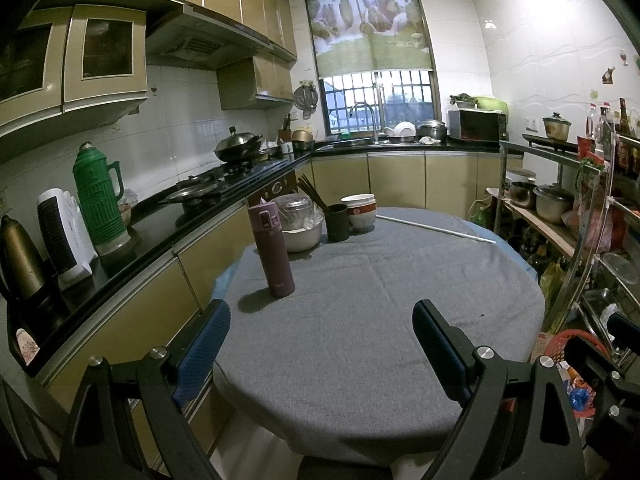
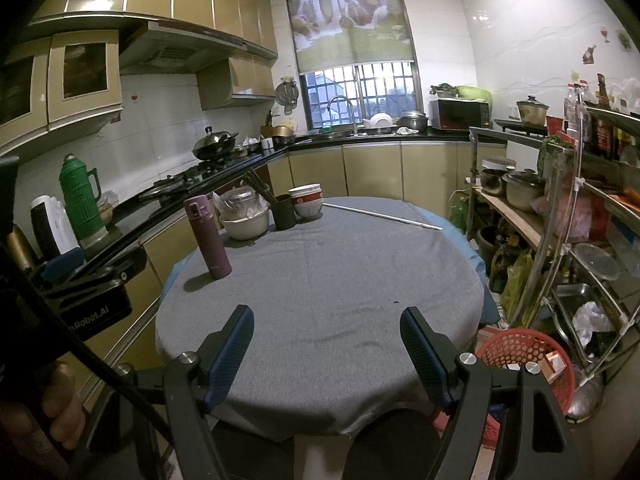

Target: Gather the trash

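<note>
A round table under a grey cloth [image 1: 360, 300] [image 2: 320, 280] fills both wrist views. My left gripper [image 1: 320, 320] is open over its near edge, nothing between the blue pads. My right gripper [image 2: 326, 320] is open too, empty, over the same edge. At the far left of the table stand a purple flask [image 1: 274, 252] [image 2: 209, 236], a white bowl with crumpled clear plastic [image 1: 300, 220] [image 2: 245, 216], a dark cup of chopsticks [image 1: 337, 222] and stacked bowls [image 1: 360, 210]. A thin white rod [image 1: 436, 230] [image 2: 384, 214] lies at the far side. A red basket [image 2: 524, 360] [image 1: 560, 340] holding packaging sits on the floor, right.
A black counter [image 1: 160, 220] with a green thermos [image 1: 100, 196], heater and stove runs along the left. Metal shelves [image 2: 580, 240] with pots and bottles crowd the right. A dark stool [image 2: 392, 440] stands under the near table edge. A hand [image 2: 60, 404] holds the left gripper's handle.
</note>
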Tool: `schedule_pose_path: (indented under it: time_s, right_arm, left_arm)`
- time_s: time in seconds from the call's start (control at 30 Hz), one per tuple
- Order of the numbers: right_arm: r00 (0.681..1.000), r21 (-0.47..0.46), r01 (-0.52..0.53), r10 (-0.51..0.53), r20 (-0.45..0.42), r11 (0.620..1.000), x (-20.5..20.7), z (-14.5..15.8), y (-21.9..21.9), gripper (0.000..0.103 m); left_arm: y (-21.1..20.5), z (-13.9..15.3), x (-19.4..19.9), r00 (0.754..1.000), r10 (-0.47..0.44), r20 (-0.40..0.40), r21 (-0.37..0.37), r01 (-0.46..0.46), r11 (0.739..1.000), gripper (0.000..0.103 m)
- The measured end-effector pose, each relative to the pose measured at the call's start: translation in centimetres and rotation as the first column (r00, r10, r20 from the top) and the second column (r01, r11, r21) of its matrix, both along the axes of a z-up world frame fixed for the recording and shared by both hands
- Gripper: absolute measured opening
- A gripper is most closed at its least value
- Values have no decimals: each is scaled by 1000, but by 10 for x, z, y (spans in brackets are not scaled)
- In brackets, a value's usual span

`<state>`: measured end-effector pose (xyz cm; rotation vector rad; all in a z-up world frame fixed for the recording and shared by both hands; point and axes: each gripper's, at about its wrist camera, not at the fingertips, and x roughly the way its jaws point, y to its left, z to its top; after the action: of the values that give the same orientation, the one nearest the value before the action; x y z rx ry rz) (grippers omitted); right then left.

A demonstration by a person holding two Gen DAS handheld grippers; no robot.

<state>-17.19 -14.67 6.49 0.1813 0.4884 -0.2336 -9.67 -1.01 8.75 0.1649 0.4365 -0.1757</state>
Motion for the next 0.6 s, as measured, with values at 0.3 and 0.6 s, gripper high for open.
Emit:
schedule_pose_path:
  time_s: [0.3, 0.6]
  right_arm:
    - [1000, -1, -1, 1, -1, 1000, 0, 1, -1, 79]
    - [1000, -3, -2, 2, -1, 1000, 0, 1, -1, 79]
  left_arm:
    - [0, 0, 0, 1000, -2, -1, -1, 2, 1000, 93]
    - [0, 0, 0, 1000, -4, -2, -1, 4, 1000, 93]
